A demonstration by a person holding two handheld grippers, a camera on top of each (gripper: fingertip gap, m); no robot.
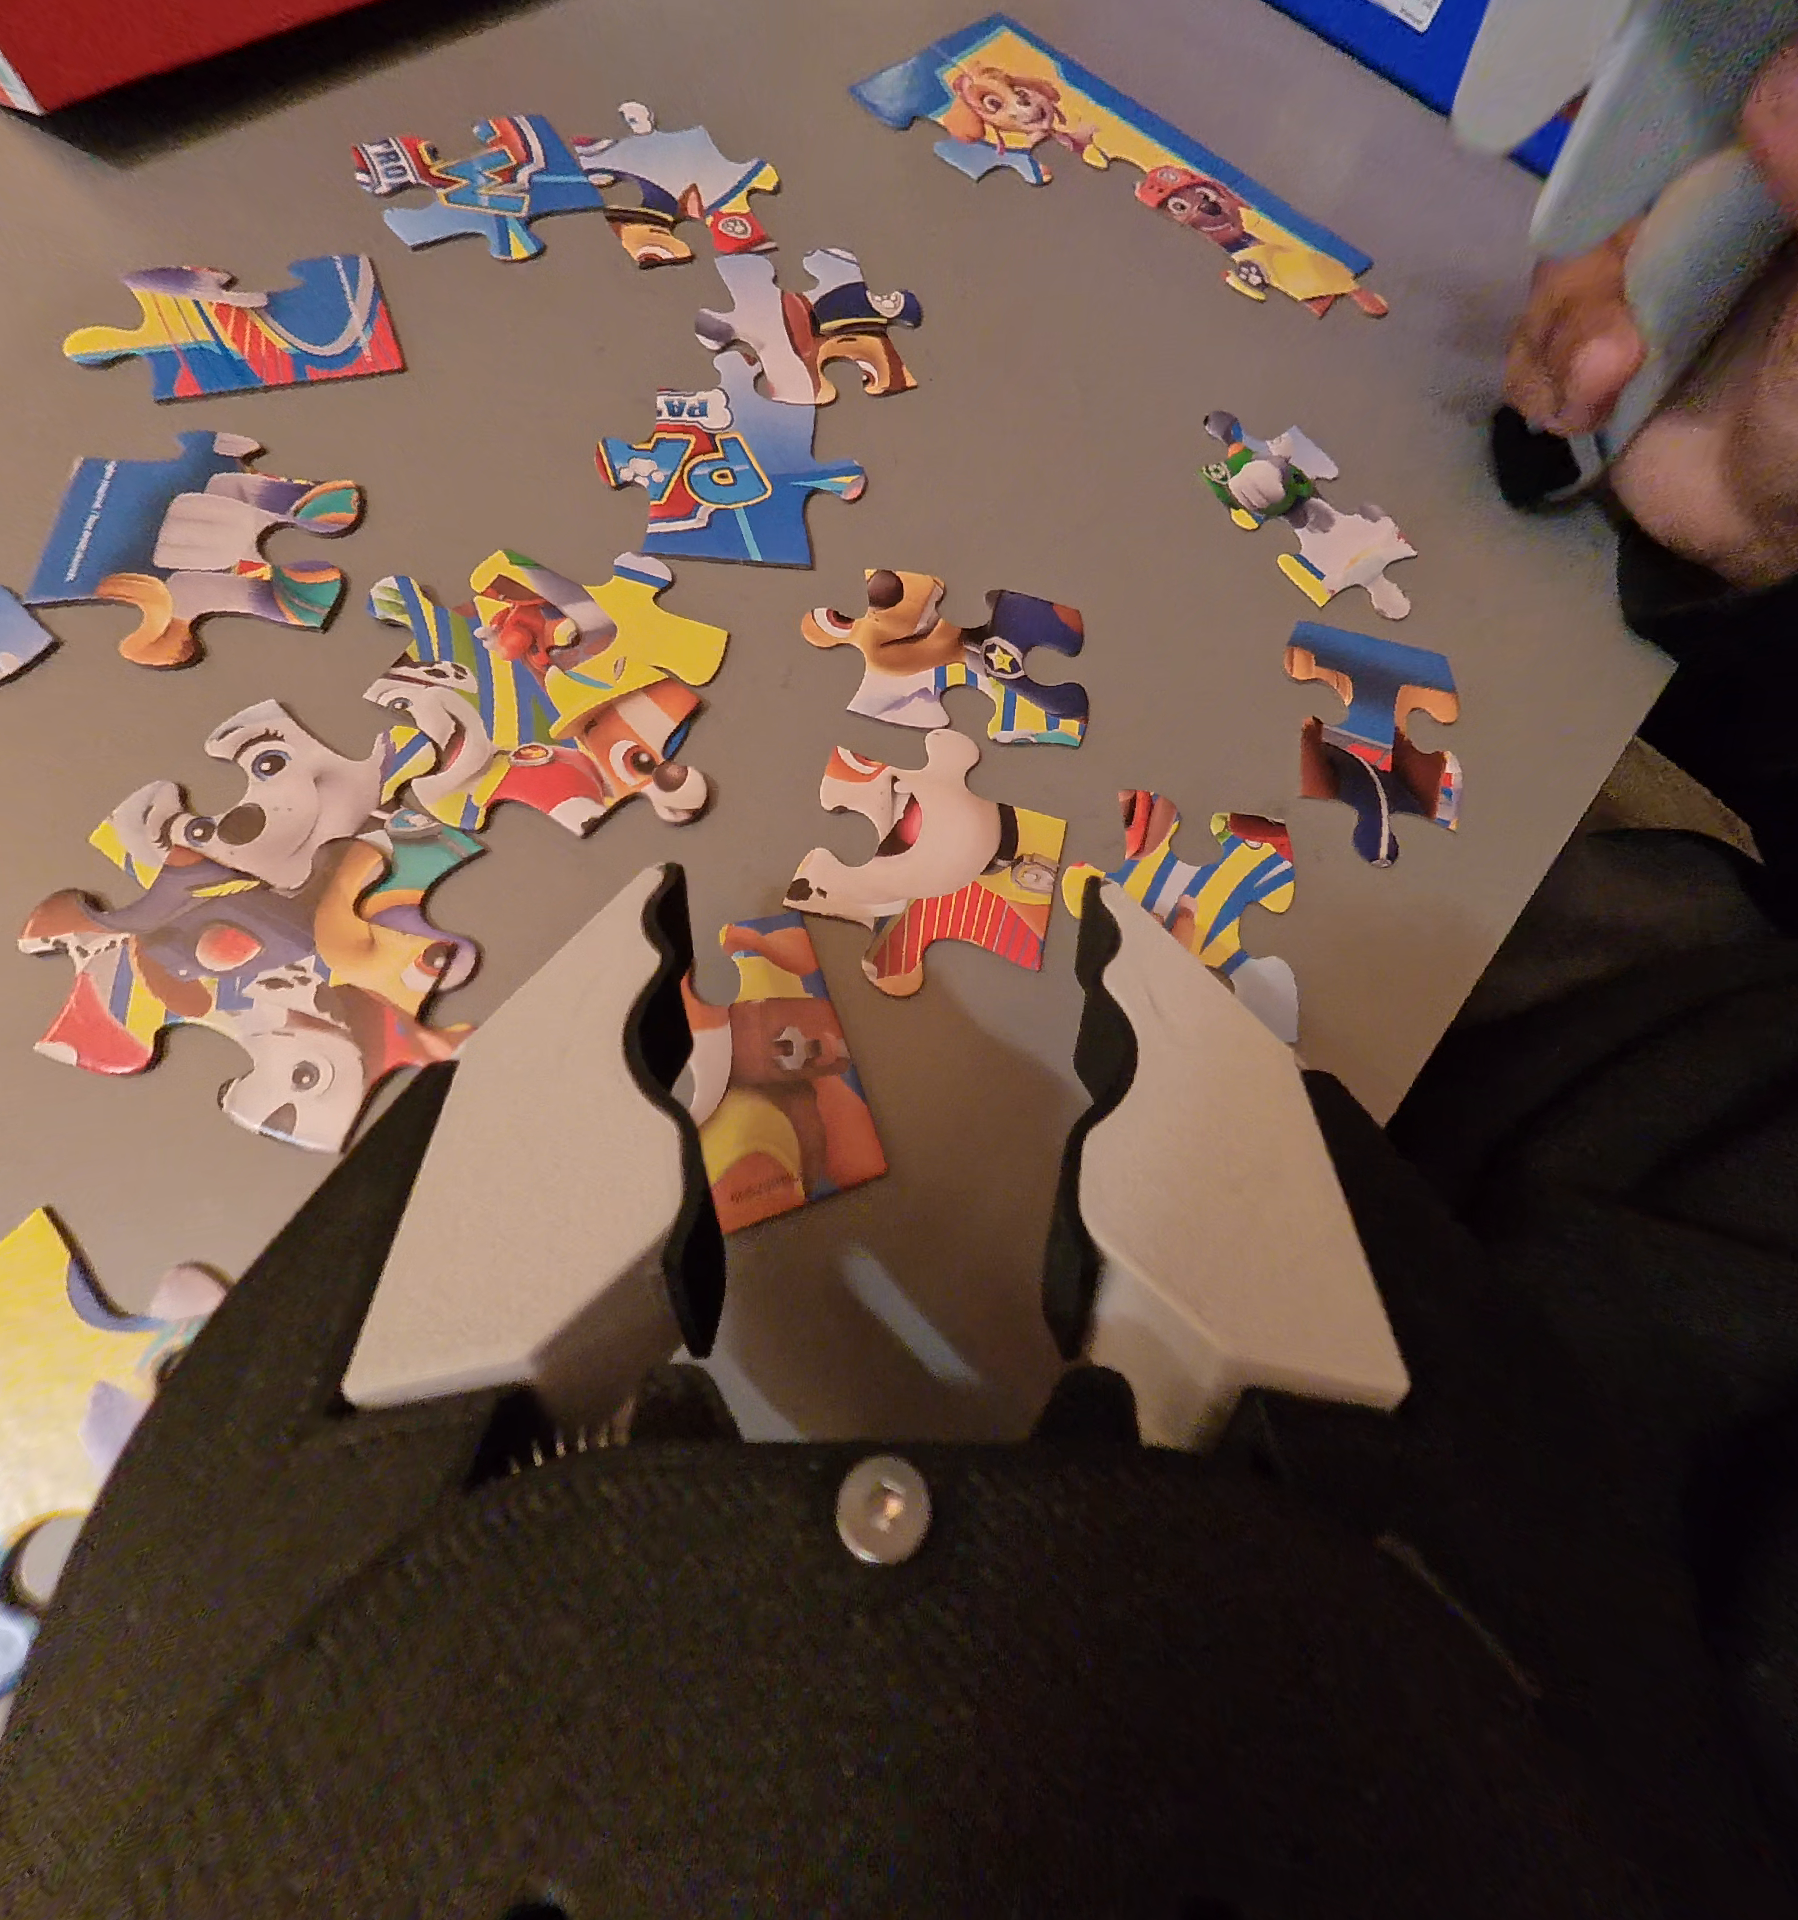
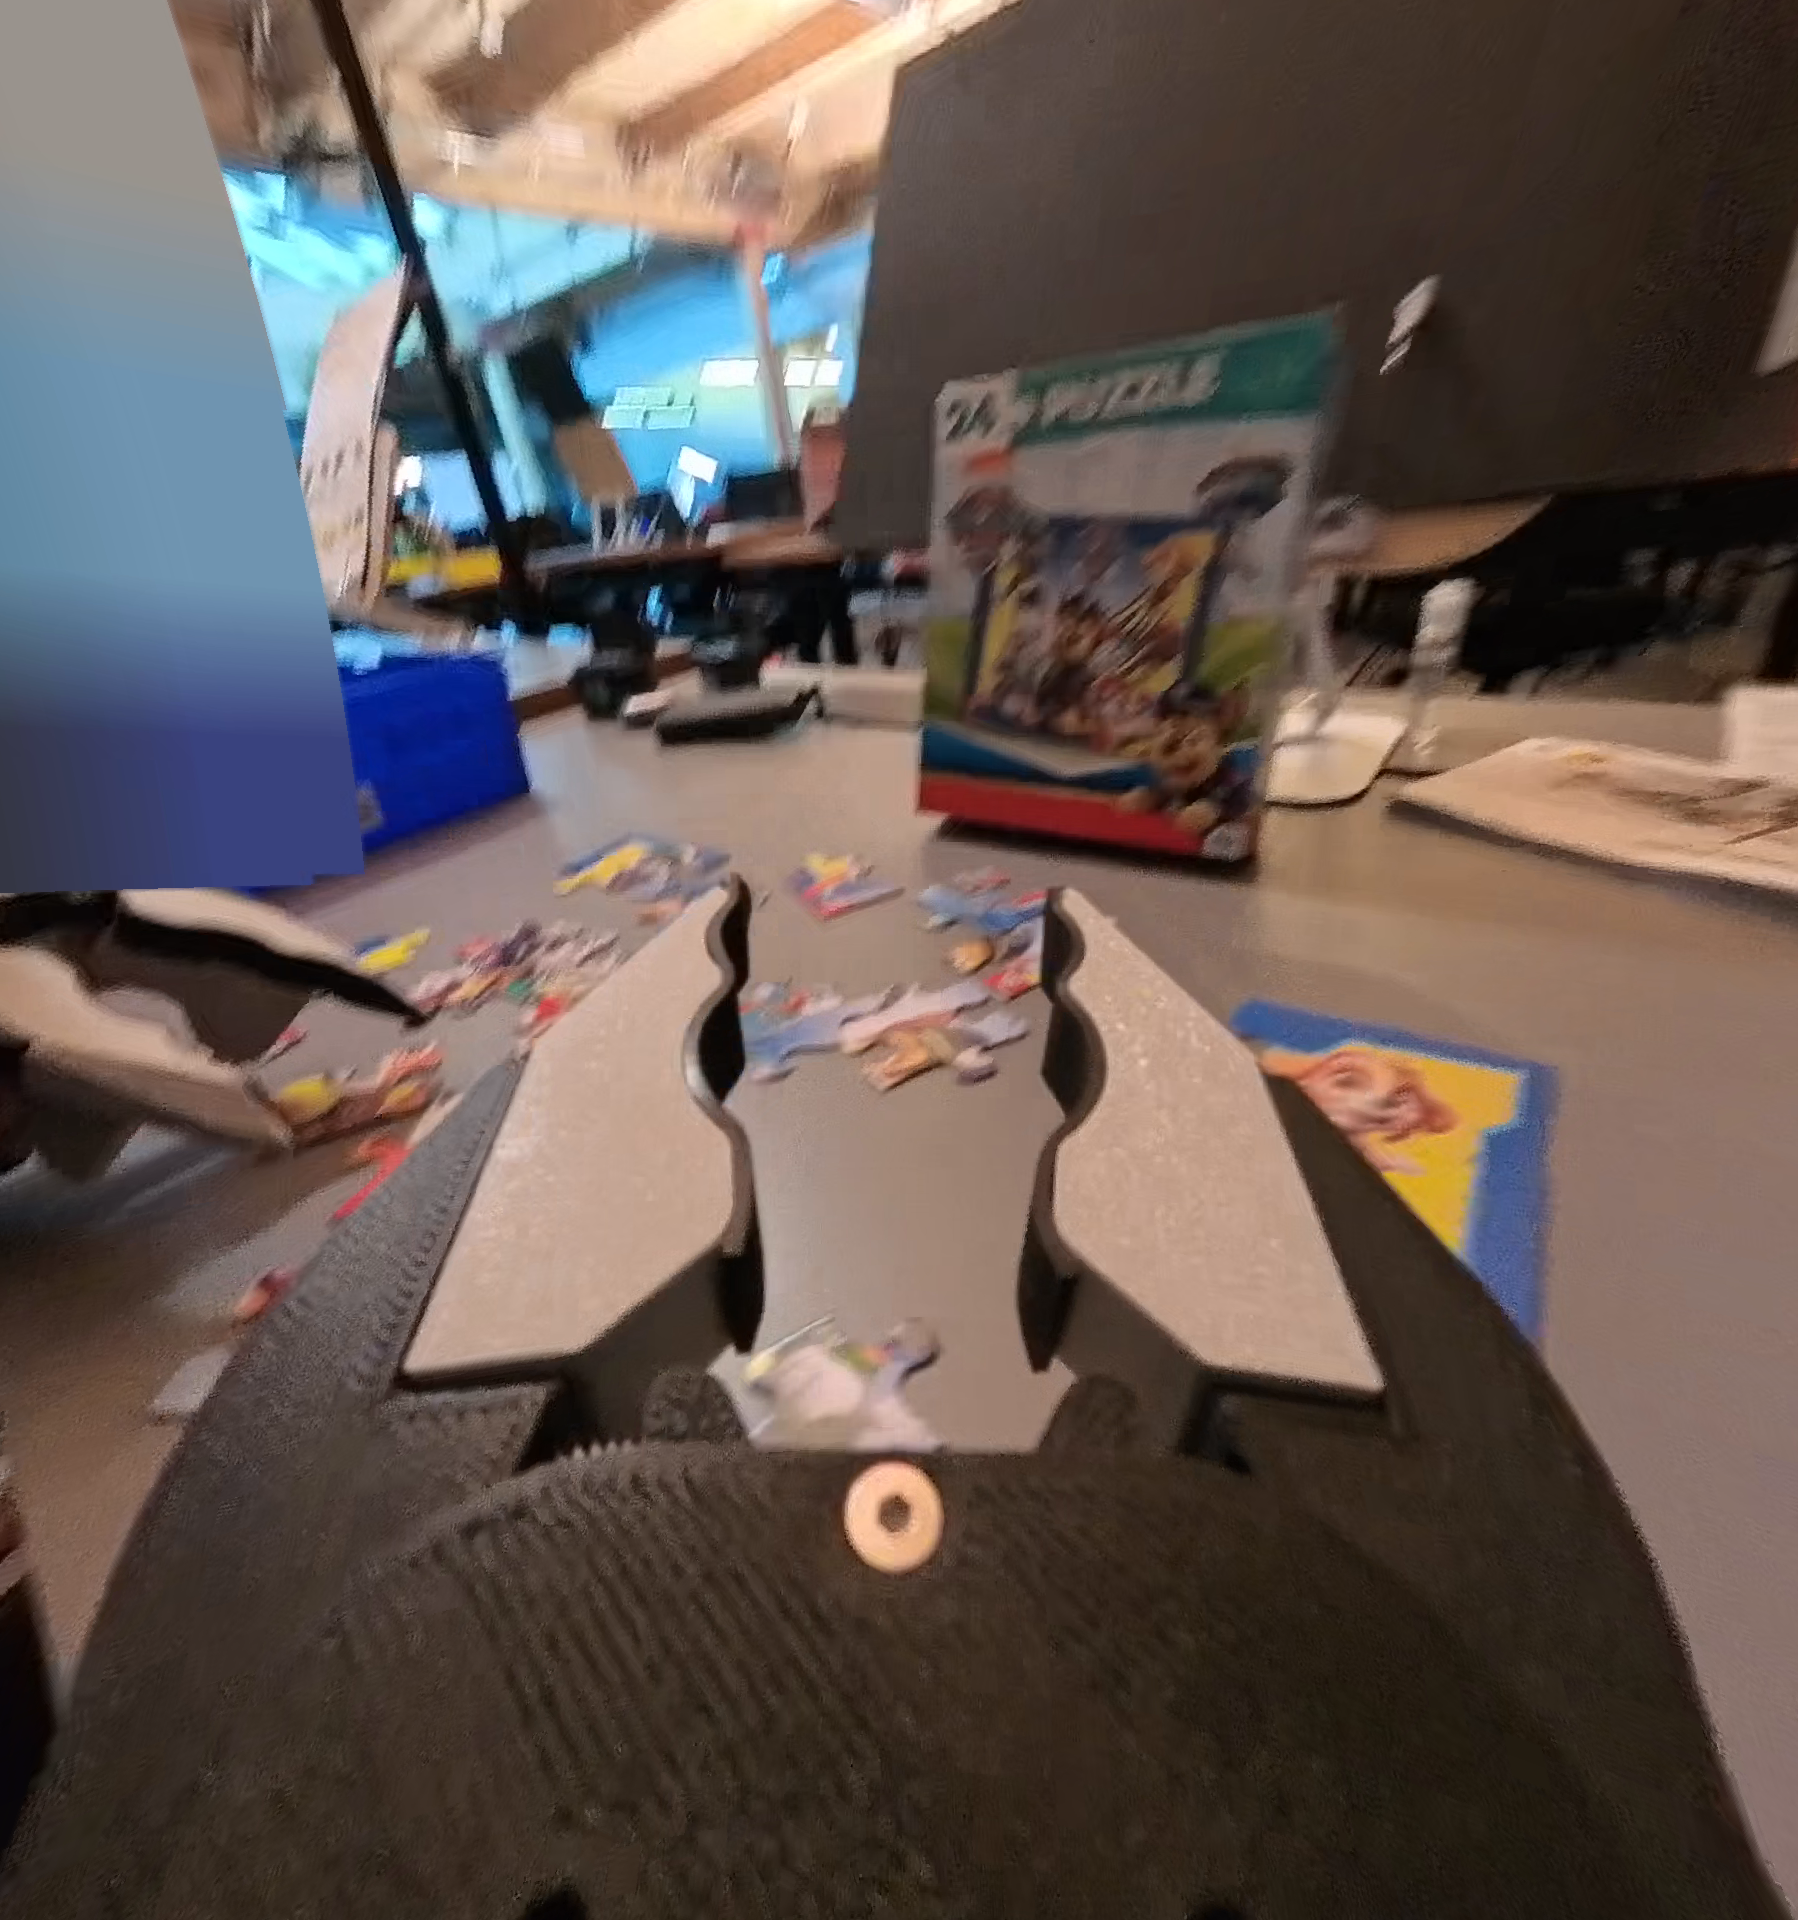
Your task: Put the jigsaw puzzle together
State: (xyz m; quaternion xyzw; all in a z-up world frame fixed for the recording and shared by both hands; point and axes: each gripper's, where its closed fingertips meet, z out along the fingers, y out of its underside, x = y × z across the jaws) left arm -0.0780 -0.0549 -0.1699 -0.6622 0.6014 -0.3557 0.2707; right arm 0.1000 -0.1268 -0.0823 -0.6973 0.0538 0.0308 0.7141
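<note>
Two tools: left tool (image 1: 879,894) and right tool (image 2: 895,914), pale wedge fingers with wavy black pads, both spread wide, gripping nothing.
Counter (image 1: 1030,436): smooth matte grey slab.
Box (image 2: 1113,623): glossy printed carton, upright beyond the right tool.
Puzzle pieces (image 1: 666,468): flat knobbed cardboard, scattered.
Brown piece (image 1: 781,1070): lying flat between the left tool's fingers, beside the left pad.

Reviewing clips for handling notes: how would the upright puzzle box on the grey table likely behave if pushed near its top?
The puzzle box stands tall on a narrow base, so it would probably tip rather than slide. Its pieces lie scattered on the table, so it is likely light. It looks like cardboard, probably denting under firm squeezing.
</note>
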